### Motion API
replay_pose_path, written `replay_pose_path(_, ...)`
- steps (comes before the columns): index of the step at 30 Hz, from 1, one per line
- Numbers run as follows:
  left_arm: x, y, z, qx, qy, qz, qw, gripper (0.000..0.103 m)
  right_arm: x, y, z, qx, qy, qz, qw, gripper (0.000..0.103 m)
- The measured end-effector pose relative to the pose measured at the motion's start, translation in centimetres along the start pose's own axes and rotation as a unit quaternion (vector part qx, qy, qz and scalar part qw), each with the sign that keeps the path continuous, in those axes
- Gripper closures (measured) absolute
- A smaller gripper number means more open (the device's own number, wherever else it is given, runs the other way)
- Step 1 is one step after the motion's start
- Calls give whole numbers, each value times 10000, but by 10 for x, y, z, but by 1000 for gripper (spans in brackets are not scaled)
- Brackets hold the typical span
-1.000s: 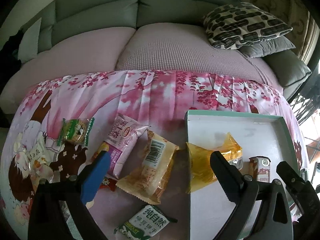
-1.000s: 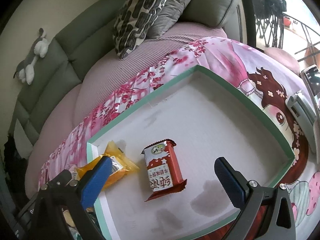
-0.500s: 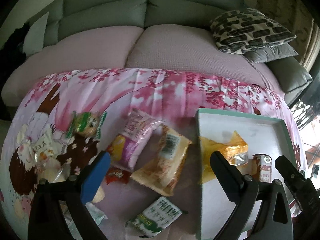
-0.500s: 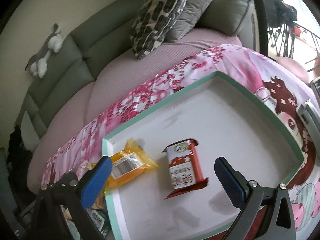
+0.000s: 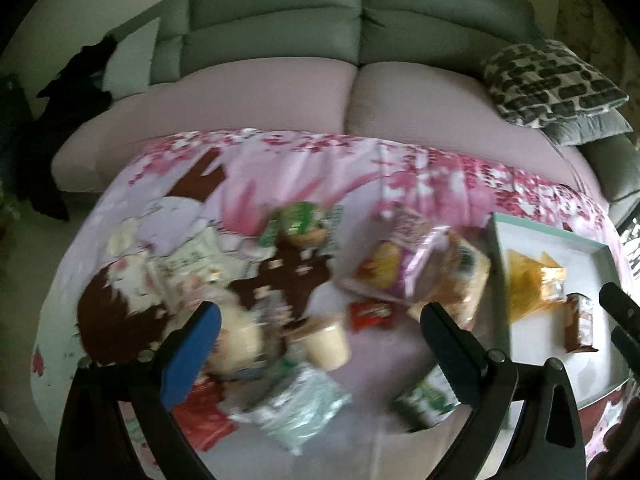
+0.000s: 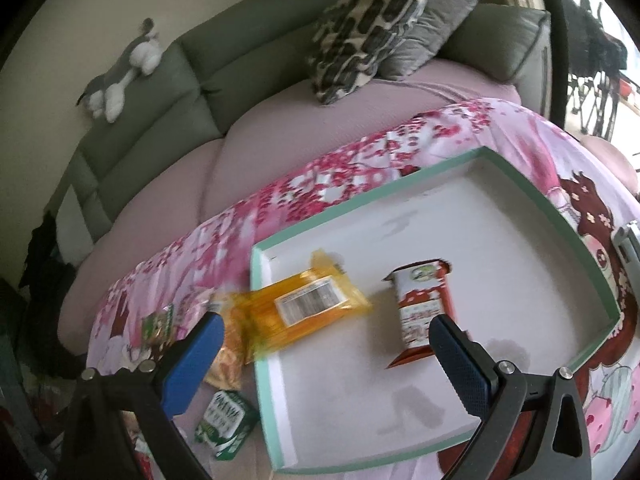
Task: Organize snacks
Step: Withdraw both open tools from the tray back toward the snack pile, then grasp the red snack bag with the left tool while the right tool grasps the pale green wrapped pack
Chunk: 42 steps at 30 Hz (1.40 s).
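Note:
A shallow white tray with a mint-green rim (image 6: 360,204) (image 5: 548,228) lies on the pink blossom cloth. Inside it rest a yellow snack bag (image 6: 304,312) (image 5: 532,280), partly over the left rim, and a red-and-white packet (image 6: 420,312) (image 5: 580,322). Several loose snacks lie left of the tray: a pink bag (image 5: 404,264), a tan bag (image 5: 460,276), a small red packet (image 5: 370,312), a green-and-white pouch (image 5: 432,396) (image 6: 226,416), a pale cup (image 5: 326,342). My left gripper (image 5: 320,320) hangs open above this pile. My right gripper (image 6: 328,332) is open over the tray's near side, empty.
A grey-green sofa with a pink seat cover (image 5: 352,96) runs behind the cloth. Patterned cushions (image 6: 368,24) (image 5: 552,80) sit at its right end. A plush toy (image 6: 120,68) lies on the backrest. A dark garment (image 5: 68,92) drapes at far left.
The left gripper has swung left and pulled back, so the loose snack pile now fills its view and the tray sits at the right edge. The right view has shifted left too.

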<state>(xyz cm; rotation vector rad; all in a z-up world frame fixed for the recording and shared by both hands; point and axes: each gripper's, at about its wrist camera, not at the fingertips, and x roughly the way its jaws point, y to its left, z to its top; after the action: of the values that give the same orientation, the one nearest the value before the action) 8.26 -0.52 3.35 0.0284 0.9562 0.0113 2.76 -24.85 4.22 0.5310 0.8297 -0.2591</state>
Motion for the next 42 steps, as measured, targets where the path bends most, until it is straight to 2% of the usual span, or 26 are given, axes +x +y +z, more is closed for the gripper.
replay_pose_path(7,-18,54,-10,-515,-172,184,9984,3,0,33,-13,-409,118,214,9989,0)
replay_pose_path(13,-12,98,-26,-881,52,344,9955,3,3,69,-32,-818,290,427,9953,0)
replay_pose_path(19,-6,127,-37,-1309,190,188,9910,3,9,94,-52,-1088,541,573,9909,0)
replay_pose_path(27,11,138,-60,-1415,649,-52,9878,3,23,117,-75,-1402,901,607,9841,0)
replay_pose_path(35,31,148,-77,-1986,1040,-461,9735,3,25,142,-95,-1782,1049,821,9749,1)
replay_pose_path(39,40,148,-81,-2160,1164,-613,9675,15,29,156,-104,-1963,1146,942,9693,10)
replay_pose_path(42,45,147,-83,-2162,1260,-646,9660,23,35,165,-112,-1980,1300,1157,9646,13)
